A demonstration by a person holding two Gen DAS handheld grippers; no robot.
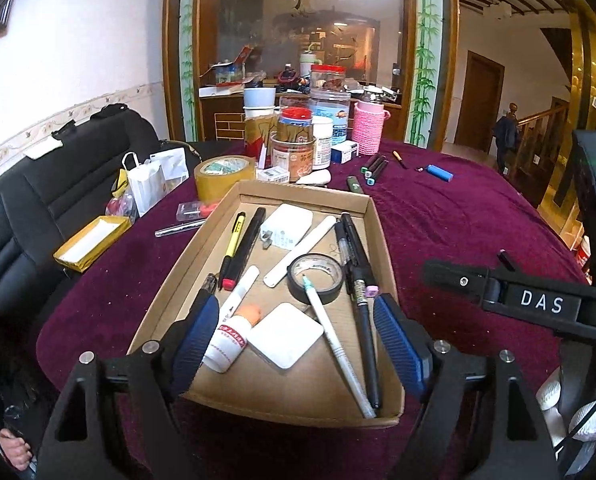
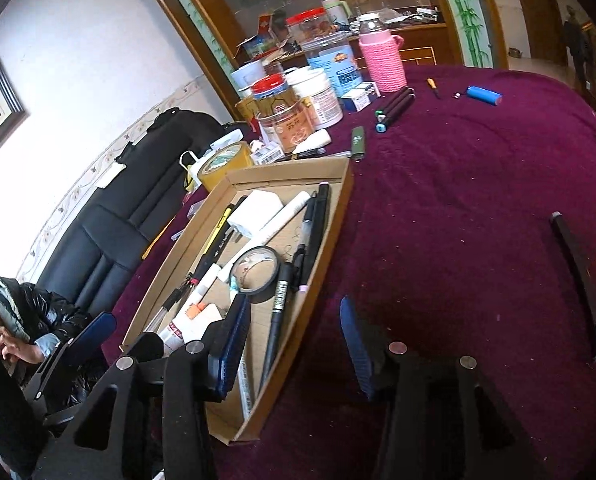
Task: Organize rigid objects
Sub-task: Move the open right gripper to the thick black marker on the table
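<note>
Left wrist view: left gripper (image 1: 298,332) is held with jaws spread and empty over the near end of the cardboard tray (image 1: 371,216), where pens are collected.
Right wrist view: right gripper (image 2: 294,344) is held with jaws apart and empty; black stick (image 2: 577,280) is left loose on the right.

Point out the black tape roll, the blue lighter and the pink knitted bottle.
black tape roll (image 1: 317,278), left wrist view, on its front wall.
blue lighter (image 2: 485,95), right wrist view, mid-body.
pink knitted bottle (image 2: 382,62), right wrist view, on its sleeve.
</note>
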